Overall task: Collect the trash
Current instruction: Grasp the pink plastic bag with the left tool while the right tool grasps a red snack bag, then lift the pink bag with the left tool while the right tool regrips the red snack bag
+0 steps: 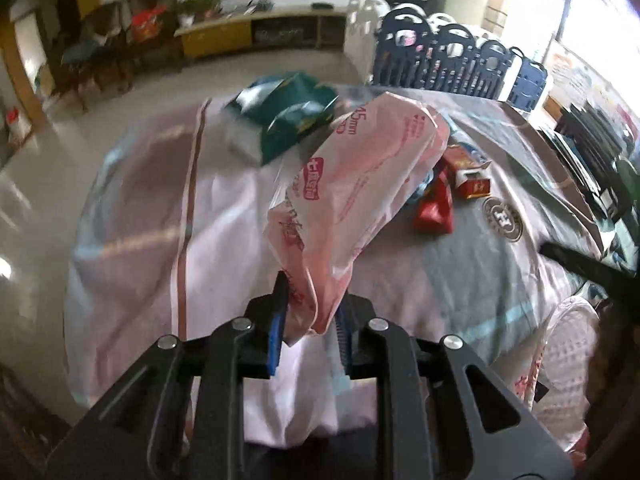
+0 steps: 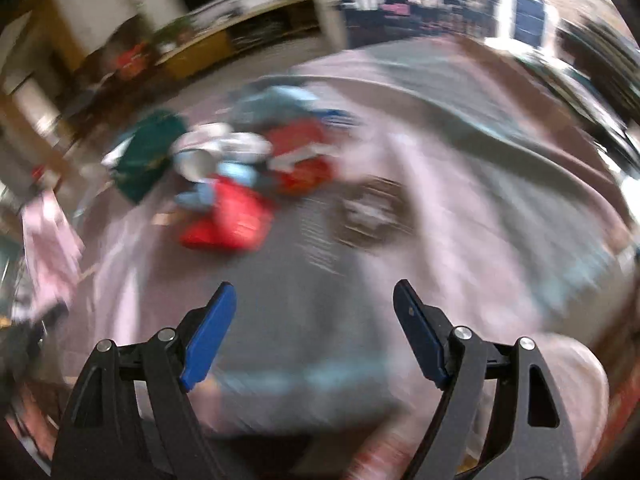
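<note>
The left gripper (image 1: 310, 312) clamps the near end of a pink plastic bag (image 1: 360, 184), which hangs lifted over a table draped in a pink and grey cloth (image 1: 460, 264). Beyond it lie a green packet (image 1: 288, 120), a red wrapper (image 1: 434, 210) and a red cigarette box (image 1: 472, 184). The right gripper (image 2: 314, 300) hovers over the near cloth, jaws wide and holding nothing, its view smeared by blur.
</note>
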{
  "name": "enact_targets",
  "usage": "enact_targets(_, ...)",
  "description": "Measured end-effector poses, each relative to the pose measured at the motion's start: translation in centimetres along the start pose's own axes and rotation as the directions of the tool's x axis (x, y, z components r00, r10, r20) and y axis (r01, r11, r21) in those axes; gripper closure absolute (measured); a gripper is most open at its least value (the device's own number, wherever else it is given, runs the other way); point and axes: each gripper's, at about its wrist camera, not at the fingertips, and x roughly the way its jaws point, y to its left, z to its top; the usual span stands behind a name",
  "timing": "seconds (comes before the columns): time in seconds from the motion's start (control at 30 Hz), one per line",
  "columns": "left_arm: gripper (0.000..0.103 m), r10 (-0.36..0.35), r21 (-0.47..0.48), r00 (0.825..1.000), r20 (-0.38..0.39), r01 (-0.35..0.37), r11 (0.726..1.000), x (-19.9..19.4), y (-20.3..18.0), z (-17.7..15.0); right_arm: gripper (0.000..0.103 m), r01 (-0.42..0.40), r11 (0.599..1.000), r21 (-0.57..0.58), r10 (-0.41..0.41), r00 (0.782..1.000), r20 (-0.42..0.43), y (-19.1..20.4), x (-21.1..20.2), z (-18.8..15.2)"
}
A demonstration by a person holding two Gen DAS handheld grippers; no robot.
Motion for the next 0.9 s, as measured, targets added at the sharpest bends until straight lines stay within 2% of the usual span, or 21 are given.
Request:
enact_targets(0.1, 0.081, -0.002, -0.053, 1.000, -0.017, 0.002, 0.999, 0.2, 1.3, -1.1, 0.023, -0.011, 1.000, -0.016, 0.011, 1.000, -0.019, 3.1, 3.7, 2.2)
enact_targets(0.17, 0.081, -0.012, -0.065, 0.999, -0.034, 0.010, 0.998, 0.8, 2.1, -2.0, 0.023, -0.023, 0.999, 0.023, 0.025, 0.997, -0.069, 4.1, 6.8, 3.3)
enact_targets(0.23, 0.081, -0.011, -0.069, 0.999, -0.050, 0.008, 0.998, 1.1, 2.6, -2.4, 0.024, 0.003, 0.999, 0.046, 0.002, 0.994, -0.113, 4.6, 9.2, 3.6)
enact_targets(0.3, 0.081, -0.011, -0.074, 0.998, -0.055, 0.007, 0.997, 1.2, 3.1, -2.7, 0.024, 0.009, 0.999, 0.046, -0.003, 0.992, -0.124, 5.1, 10.5, 3.6)
enact_targets(0.43, 0.081, -0.006, -0.093, 0.998, -0.060, 0.000, 0.996, 1.2, 3.8, -3.2, 0.068, -0.045, 0.998, -0.033, 0.041, 0.993, -0.110, 6.5, 9.2, 2.6)
enact_targets(0.53, 0.081, -0.015, -0.122, 0.997, -0.081, 0.005, 0.993, 1.6, 4.2, -3.8, 0.069, -0.006, 0.992, -0.123, -0.003, 0.997, -0.075, 7.3, 7.0, 1.2)
enact_targets(0.63, 0.081, -0.030, -0.144, 0.996, -0.087, 0.017, 0.989, 1.5, 4.5, -4.1, 0.069, -0.005, 0.986, -0.167, -0.005, 0.998, -0.064, 6.8, 4.6, -0.5)
enact_targets(0.7, 0.081, -0.030, -0.146, 0.995, -0.092, 0.017, 0.989, 1.4, 4.5, -4.2, 0.068, 0.090, 0.969, -0.231, -0.102, 0.994, -0.042, 6.8, 3.7, -1.5)
enact_targets(0.73, 0.081, -0.027, -0.148, 0.995, -0.096, 0.013, 0.989, 1.3, 4.6, -4.3, 0.067, 0.227, 0.927, -0.299, -0.240, 0.971, -0.010, 7.0, 3.3, -2.2)
enact_targets(0.77, 0.081, -0.028, -0.151, 0.995, -0.097, 0.013, 0.988, 1.3, 4.6, -4.3, 0.065, 0.285, 0.897, -0.337, -0.301, 0.954, 0.004, 7.1, 3.2, -2.6)
enact_targets(0.8, 0.081, -0.029, -0.154, 0.995, -0.098, 0.014, 0.988, 1.3, 4.6, -4.4, 0.061, 0.290, 0.888, -0.356, -0.310, 0.951, 0.001, 7.0, 3.1, -2.9)
enact_targets(0.83, 0.080, -0.031, -0.158, 0.994, -0.101, 0.015, 0.987, 1.3, 4.6, -4.4, 0.049, 0.242, 0.896, -0.372, -0.264, 0.964, -0.010, 7.0, 2.6, -3.1)
enact_targets(0.9, 0.080, -0.031, -0.160, 0.995, -0.099, 0.015, 0.987, 1.2, 4.6, -4.5, 0.035, 0.092, 0.931, -0.353, -0.105, 0.994, -0.016, 6.6, 0.7, -3.3)
